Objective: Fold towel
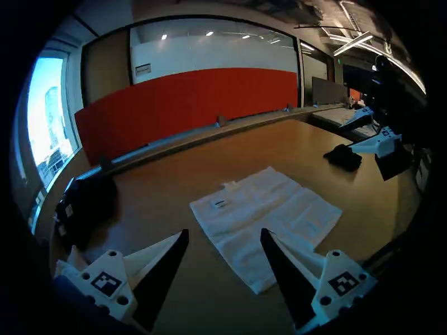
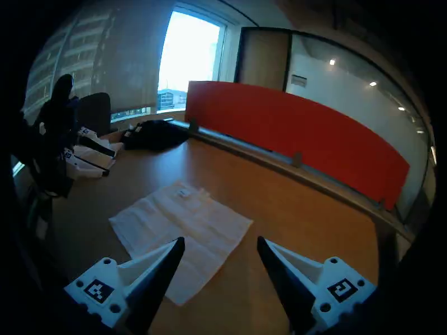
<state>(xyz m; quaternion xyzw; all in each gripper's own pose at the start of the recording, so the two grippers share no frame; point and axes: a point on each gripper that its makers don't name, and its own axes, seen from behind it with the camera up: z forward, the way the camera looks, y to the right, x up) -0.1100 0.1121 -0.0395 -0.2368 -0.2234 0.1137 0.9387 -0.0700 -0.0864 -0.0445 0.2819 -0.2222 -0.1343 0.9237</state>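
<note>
Left gripper view: the left gripper had its tongs spread wide, pinching nothing. The white towel lay flat on the wooden table, just past the fingertips. A black bag sat well left of the towel, and a dark cloth lay beyond it to the right.

Right gripper view: the right gripper was spread and empty too, with the towel just ahead and a red partition far behind the towel.

Left gripper view: low over table, faces red partition at 12 o'clock, towel close ahead. Right gripper view: same ht., angled w/ window at 11 o'clock. Both share towel, table, partition.
</note>
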